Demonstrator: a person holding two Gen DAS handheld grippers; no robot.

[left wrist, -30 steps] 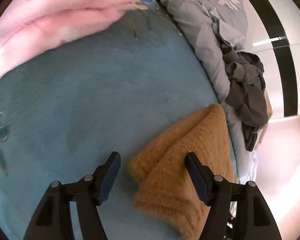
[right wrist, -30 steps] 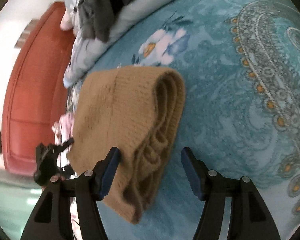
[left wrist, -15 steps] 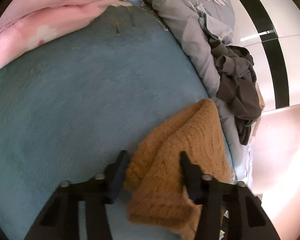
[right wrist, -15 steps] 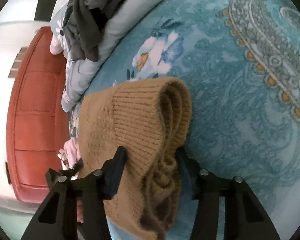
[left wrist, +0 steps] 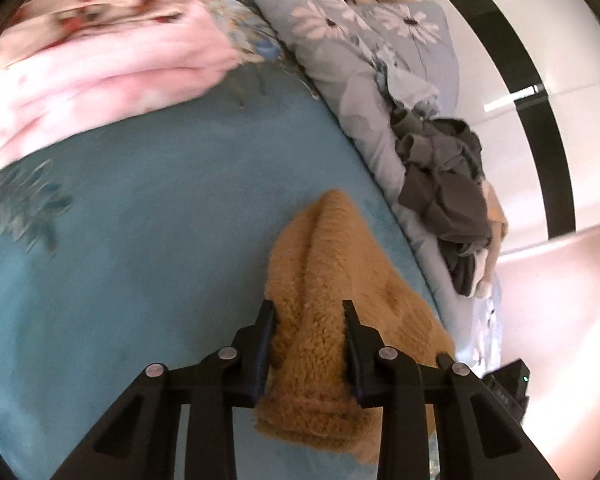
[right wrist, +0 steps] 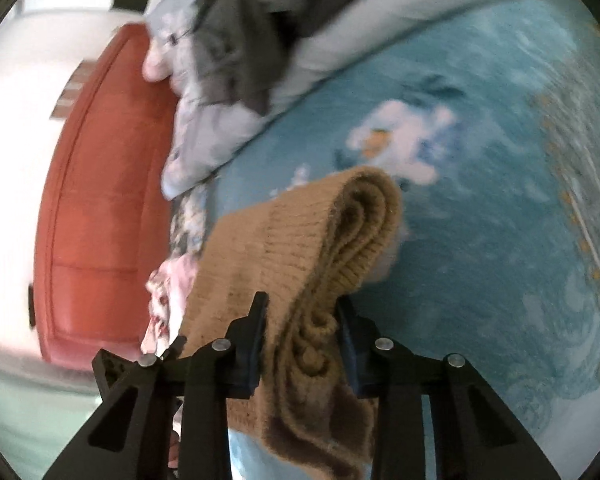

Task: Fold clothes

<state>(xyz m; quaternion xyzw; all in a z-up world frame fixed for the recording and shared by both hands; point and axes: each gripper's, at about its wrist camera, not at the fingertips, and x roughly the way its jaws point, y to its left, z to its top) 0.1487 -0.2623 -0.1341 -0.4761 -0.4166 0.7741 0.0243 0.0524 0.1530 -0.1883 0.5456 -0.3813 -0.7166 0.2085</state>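
Sweater (left wrist: pixel 324 280) edges pinched, teal blanket (left wrist: pixel 140 220) beneath

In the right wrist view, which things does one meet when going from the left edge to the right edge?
Red padded headboard → grey floral quilt with dark grey clothes piled on it → folded tan knitted sweater, clamped in the right gripper → teal patterned bedspread.

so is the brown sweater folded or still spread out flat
Folded. The brown sweater is bunched into stacked layers with a rounded fold edge, both the left gripper and right gripper shut on it.
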